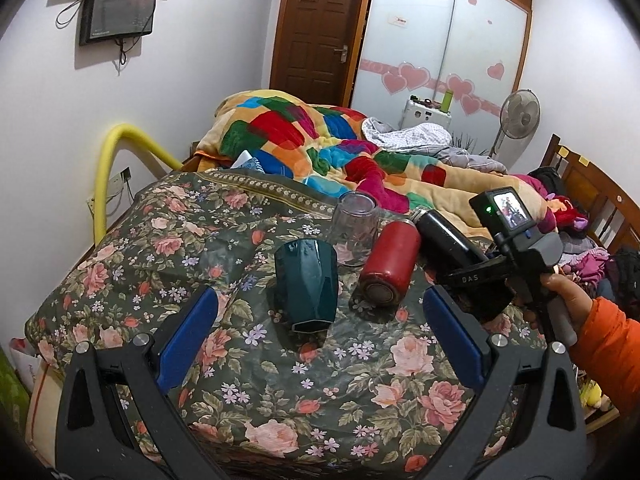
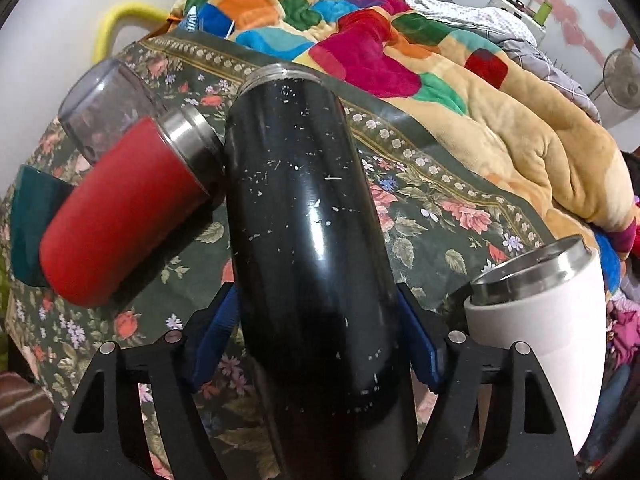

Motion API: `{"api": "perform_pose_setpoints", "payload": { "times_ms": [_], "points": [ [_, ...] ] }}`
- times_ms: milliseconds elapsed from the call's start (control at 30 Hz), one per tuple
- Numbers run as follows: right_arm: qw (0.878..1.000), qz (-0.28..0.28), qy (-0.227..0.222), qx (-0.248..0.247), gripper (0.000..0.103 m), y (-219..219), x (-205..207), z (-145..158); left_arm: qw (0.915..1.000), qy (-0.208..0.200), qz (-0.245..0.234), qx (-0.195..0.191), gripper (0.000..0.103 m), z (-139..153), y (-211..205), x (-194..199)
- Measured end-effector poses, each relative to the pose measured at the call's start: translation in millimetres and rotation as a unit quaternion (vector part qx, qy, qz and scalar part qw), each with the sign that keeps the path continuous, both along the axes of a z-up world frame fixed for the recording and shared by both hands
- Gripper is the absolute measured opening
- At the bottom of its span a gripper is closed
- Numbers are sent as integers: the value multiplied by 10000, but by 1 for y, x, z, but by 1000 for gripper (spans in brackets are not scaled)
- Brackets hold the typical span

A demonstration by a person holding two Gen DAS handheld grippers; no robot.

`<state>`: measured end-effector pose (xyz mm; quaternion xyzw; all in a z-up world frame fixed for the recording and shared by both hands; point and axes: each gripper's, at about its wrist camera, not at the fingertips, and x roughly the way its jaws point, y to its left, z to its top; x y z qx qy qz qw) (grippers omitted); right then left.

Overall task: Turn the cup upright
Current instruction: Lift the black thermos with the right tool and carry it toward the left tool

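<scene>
A black flask [image 2: 312,240] lies between my right gripper's [image 2: 320,344] blue pads [image 2: 420,344], which are closed against its sides; its steel mouth points away. It shows in the left wrist view [image 1: 448,240] too, held by the right gripper [image 1: 476,280]. A red cup [image 1: 390,264] lies on its side on the floral cloth [image 1: 280,380], also seen in the right wrist view [image 2: 120,216]. A teal cup [image 1: 306,284] and a clear glass [image 1: 356,228] stand mouth-down. My left gripper [image 1: 320,344] is open and empty, in front of the teal cup.
A white steel-rimmed cup [image 2: 548,312] lies at the right of the cloth. A multicoloured quilt [image 1: 340,148] is heaped behind. A yellow tube [image 1: 108,168] stands at the left, a fan [image 1: 520,116] and wooden headboard [image 1: 592,192] at the right.
</scene>
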<state>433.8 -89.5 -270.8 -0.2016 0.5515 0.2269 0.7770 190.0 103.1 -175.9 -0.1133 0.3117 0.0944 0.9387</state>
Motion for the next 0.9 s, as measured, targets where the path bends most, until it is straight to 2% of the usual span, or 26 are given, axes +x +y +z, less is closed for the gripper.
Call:
{"api": "perform_pose_setpoints", "payload": {
  "times_ms": [100, 200, 500, 900],
  "points": [
    [10000, 29, 63, -32, 64, 2, 4, -3, 10000, -12, -3, 6, 103, 1, 0, -1],
    [9997, -52, 206, 91, 64, 0, 7, -3, 10000, -27, -11, 36, 103, 4, -2, -2],
    [9990, -258, 177, 320, 64, -9, -21, 10, 9996, -209, -116, 153, 103, 24, -13, -14],
    [9965, -168, -426, 702, 64, -24, -81, 77, 9979, -503, -303, 286, 103, 51, -43, -49]
  ]
}}
